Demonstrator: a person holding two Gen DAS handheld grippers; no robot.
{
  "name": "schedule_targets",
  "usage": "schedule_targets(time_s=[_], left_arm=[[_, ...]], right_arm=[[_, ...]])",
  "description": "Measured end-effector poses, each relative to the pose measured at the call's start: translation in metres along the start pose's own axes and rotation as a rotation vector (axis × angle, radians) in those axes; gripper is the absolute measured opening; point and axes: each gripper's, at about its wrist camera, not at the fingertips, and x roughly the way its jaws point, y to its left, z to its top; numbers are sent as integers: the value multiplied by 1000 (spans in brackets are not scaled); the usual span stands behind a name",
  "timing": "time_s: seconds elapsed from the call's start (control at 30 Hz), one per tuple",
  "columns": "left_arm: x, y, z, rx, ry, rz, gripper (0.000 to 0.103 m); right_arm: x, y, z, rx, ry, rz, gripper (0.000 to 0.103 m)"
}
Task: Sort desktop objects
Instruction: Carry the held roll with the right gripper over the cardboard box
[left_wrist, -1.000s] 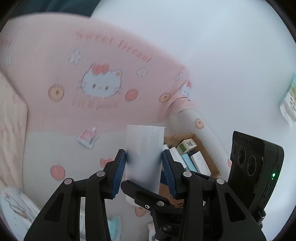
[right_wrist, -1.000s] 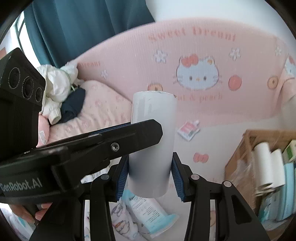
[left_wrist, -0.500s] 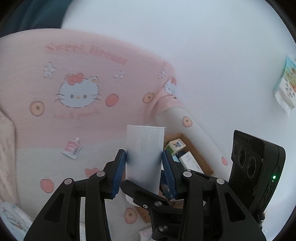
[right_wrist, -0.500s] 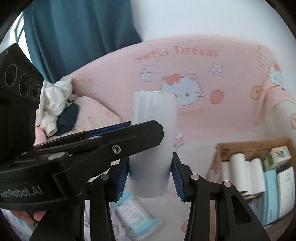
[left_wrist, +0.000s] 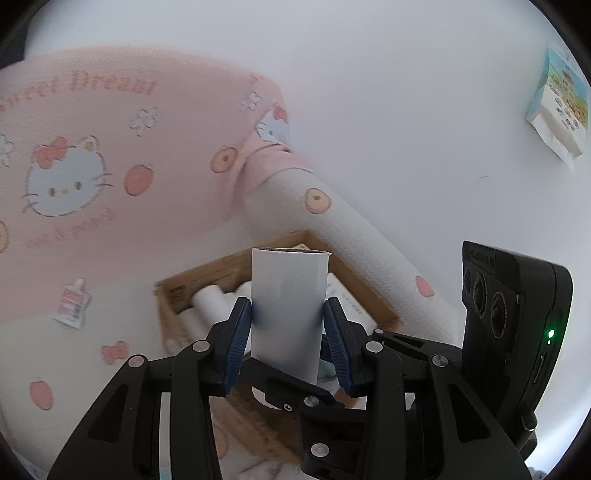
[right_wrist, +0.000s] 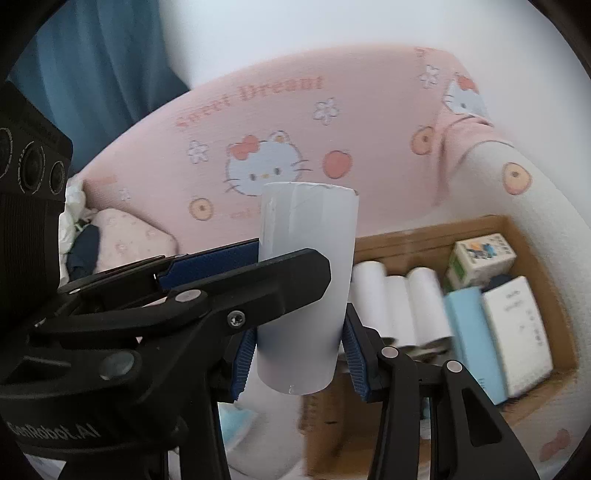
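Observation:
A white paper roll (left_wrist: 288, 310) stands upright between the blue pads of my left gripper (left_wrist: 289, 343), which is shut on it. My right gripper (right_wrist: 299, 358) is shut on the same white roll (right_wrist: 306, 277) from another side; the left gripper's black finger (right_wrist: 207, 295) crosses in front of it. Both hold the roll in the air above a brown cardboard box (right_wrist: 532, 243), also in the left wrist view (left_wrist: 184, 291). The box holds white rolls (right_wrist: 399, 299), a light blue box (right_wrist: 476, 339), a white box (right_wrist: 517, 328) and a small printed carton (right_wrist: 480, 258).
A pink Hello Kitty padded wall (right_wrist: 266, 129) curves behind the box, with a white padded bolster (left_wrist: 354, 236) at the right. A blue-white packet (right_wrist: 232, 424) lies below the grippers. Clothes (right_wrist: 77, 221) are piled at far left. A printed pack (left_wrist: 557, 107) hangs on the white wall.
Both grippers have carried the roll to the right, so the cardboard box now lies right behind and below it. The grips on the roll have not changed.

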Motion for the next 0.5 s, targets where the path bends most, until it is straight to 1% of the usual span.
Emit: schedule_targets(time_s=[0.07,0.17,0.33,0.4,0.5], left_arm=[[8,1,5,-18,11,-28,44],[17,-3,13,-23,26,-49,44],[32,-6,27,12,33,-24,44],[40,-3,32,9,50,-19,44],[58,8,37,-21,90,-21,44]], right_arm=[[-3,-9,1,1,-1,-20,42],[-6,-19,4,5,-9,-35,42],[-1,-35,16,26,-17,-38,42],[5,-41,21,39,-11,-33,42],[18,-51,27,47,14,-28,42]])
